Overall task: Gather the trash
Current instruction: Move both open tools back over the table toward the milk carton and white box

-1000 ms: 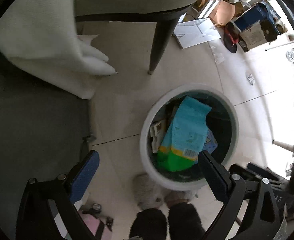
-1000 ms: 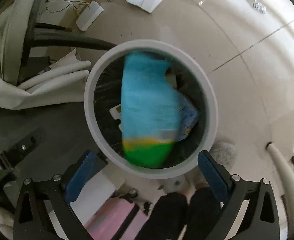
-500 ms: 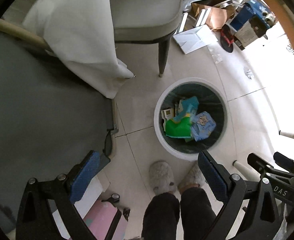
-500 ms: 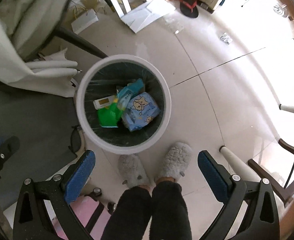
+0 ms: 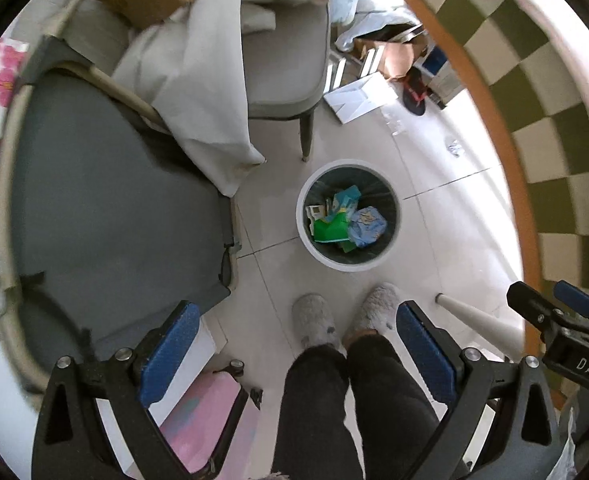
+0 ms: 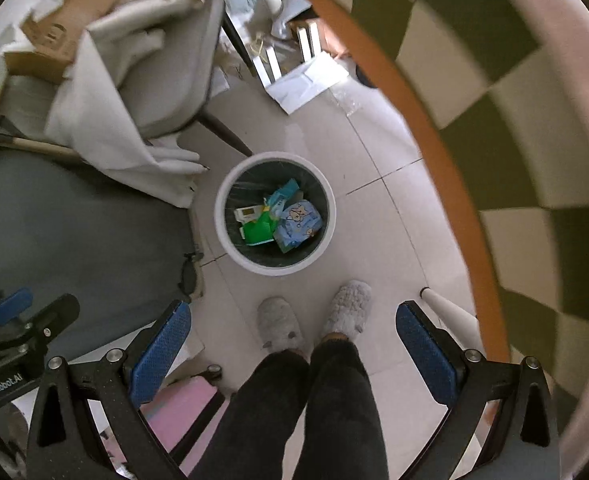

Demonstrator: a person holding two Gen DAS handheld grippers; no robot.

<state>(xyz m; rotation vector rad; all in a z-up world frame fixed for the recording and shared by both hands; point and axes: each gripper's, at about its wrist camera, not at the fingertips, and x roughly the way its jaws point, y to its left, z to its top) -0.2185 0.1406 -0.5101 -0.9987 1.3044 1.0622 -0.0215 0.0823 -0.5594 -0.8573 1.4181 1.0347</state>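
Observation:
A white round trash bin (image 5: 393,238) stands on the tiled floor, far below both grippers; it also shows in the right wrist view (image 6: 330,224). Inside lie a green and teal carton (image 5: 332,226), a blue wrapper (image 5: 368,226) and a small white card (image 6: 246,214). My left gripper (image 5: 298,354) is open and empty, high above the floor. My right gripper (image 6: 294,350) is open and empty too, at about the same height. The right gripper's body shows at the right edge of the left wrist view (image 5: 562,328).
A grey chair (image 5: 282,64) draped with white cloth (image 5: 210,92) stands behind the bin. A grey round table (image 5: 106,216) is at the left, a checkered table (image 5: 542,120) with an orange rim at the right. Papers (image 5: 360,96) lie on the floor. The person's slippered feet (image 5: 342,316) stand before the bin.
Both grippers have risen far above the bin, which now looks small. The green and teal carton, falling at the rim one second ago, now lies inside the bin.

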